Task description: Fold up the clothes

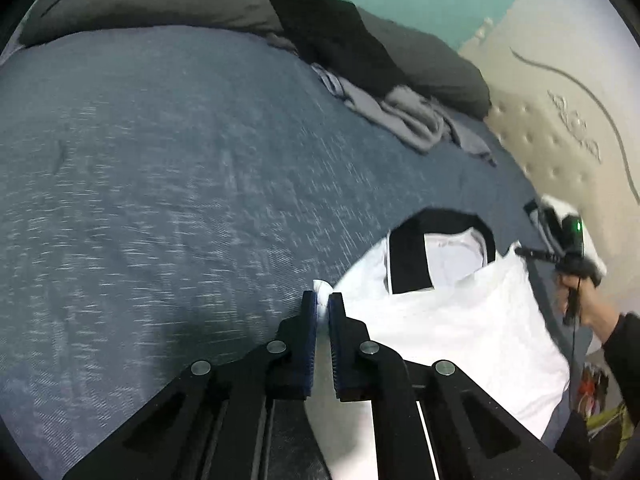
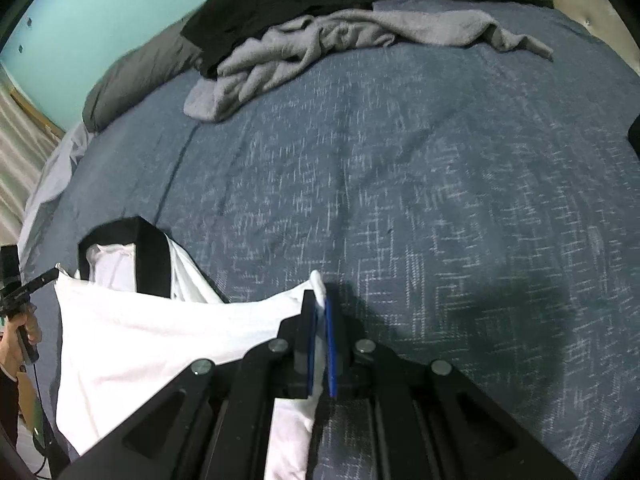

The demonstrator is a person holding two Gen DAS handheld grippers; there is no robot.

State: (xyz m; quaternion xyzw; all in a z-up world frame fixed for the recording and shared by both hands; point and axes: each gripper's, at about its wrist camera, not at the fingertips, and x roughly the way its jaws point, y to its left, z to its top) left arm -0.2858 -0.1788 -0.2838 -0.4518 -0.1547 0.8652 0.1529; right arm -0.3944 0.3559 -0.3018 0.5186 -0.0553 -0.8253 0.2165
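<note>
Gripping a corner of the white shirt (image 1: 440,320), the left gripper (image 1: 323,304) fills the bottom centre of its own view, its blue-padded fingers (image 1: 309,336) drawn close with a small nub of white cloth pinched between their tips. At the right edge of that view a bare hand (image 1: 580,300) with a dark sleeve holds the handle of the right gripper (image 1: 532,254), whose slim tips meet the shirt's far upper corner. In the right wrist view the right gripper's fingers (image 2: 330,340) are likewise clamped together on a bunched white corner, and at the far left edge the other hand (image 2: 18,340) holds the left gripper by its handle.

The shirt is white with a black collar band (image 1: 412,252) that runs round the neck opening and down one side. It lies low and right of centre in the left view, low and left in the right view, held taut between the two pinched corners, with its lower part hanging off the near edge of the bed.

A blue-grey heathered bedspread (image 2: 400,180) covers the bed beneath it. Well apart, toward the top of both views, a crumpled grey garment (image 2: 304,48) lies touching a black garment (image 2: 240,16), with a dark grey pillow (image 1: 140,0) behind them. A beige tufted headboard (image 1: 560,120) shows at the upper right of the left view, and a teal wall (image 2: 100,12) at the upper left of the right view.
</note>
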